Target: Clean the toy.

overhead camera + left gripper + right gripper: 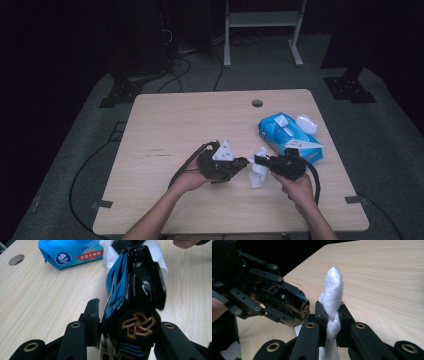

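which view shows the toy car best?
Left gripper view: the black-and-blue toy car sits close up between the jaws, wheel and body clear. The right gripper view shows it sideways, partly hidden by the left gripper. The high view shows it as small and dark.

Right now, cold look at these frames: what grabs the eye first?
The left gripper, at the table's near middle, is clamped on a black and blue toy car. Just right of it, the right gripper pinches a twisted white wipe that stands up between its jaws. Behind them, a bright blue wipes pack lies near the wooden table's right edge.
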The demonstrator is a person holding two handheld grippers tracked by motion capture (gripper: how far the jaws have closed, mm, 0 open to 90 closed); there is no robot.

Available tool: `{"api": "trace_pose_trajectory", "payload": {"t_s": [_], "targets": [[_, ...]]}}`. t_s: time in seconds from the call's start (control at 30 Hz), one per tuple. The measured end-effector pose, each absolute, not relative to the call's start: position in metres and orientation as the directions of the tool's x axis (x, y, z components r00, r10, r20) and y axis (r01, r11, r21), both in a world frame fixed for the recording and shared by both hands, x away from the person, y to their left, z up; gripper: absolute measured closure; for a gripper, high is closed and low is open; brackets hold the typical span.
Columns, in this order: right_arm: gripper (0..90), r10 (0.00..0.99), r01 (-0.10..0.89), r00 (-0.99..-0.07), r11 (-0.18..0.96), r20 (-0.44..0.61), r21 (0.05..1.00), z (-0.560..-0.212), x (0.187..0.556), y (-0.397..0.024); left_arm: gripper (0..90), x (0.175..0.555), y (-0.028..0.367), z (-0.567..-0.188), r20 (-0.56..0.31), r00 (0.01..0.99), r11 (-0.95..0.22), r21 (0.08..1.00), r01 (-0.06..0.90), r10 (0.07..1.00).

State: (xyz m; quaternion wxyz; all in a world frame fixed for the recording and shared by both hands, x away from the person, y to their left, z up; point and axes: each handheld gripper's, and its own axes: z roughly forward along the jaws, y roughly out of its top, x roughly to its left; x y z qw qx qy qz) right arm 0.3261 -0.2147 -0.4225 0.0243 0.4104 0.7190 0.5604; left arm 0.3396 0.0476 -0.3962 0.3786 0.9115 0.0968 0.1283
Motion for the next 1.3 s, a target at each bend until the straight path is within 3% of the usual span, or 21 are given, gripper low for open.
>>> {"api": "trace_pose_trajectory", "payload": {"t_s": [0.27,0.47,0.63,0.73,1.03,1.3], "targets": [[82.0,0.533,0.505,-0.729,-0.005,0.430,0.863,-0.397,0.319,-0.202,63.9,0.342,0.034,-0.390,0.155,0.952,-0.658,0.750,0.060,0.264],[82.0,0.538,0.532,-0.704,-0.034,0.464,0.846,-0.406,0.321,-0.209,65.2,0.339,0.034,-0.387,0.168,0.953,-0.658,0.752,0.043,0.253],[82.0,0.508,0.534,-0.719,-0.033,0.474,0.845,-0.406,0.323,-0.198,65.4,0.333,0.059,-0.390,0.155,0.947,-0.607,0.793,0.051,0.282],[82.0,0.512,0.538,-0.723,-0.002,0.463,0.843,-0.409,0.324,-0.189,65.3,0.324,0.081,-0.392,0.168,0.937,-0.585,0.809,0.047,0.307],[81.9,0.492,0.540,-0.760,0.113,0.425,0.834,-0.417,0.332,-0.136,64.9,0.307,0.146,-0.409,0.101,0.912,-0.489,0.864,0.118,0.397],[81.9,0.539,0.532,-0.766,0.227,0.350,0.815,-0.428,0.343,-0.110,65.5,0.304,0.166,-0.444,0.088,0.895,-0.533,0.827,0.179,0.437]]}}
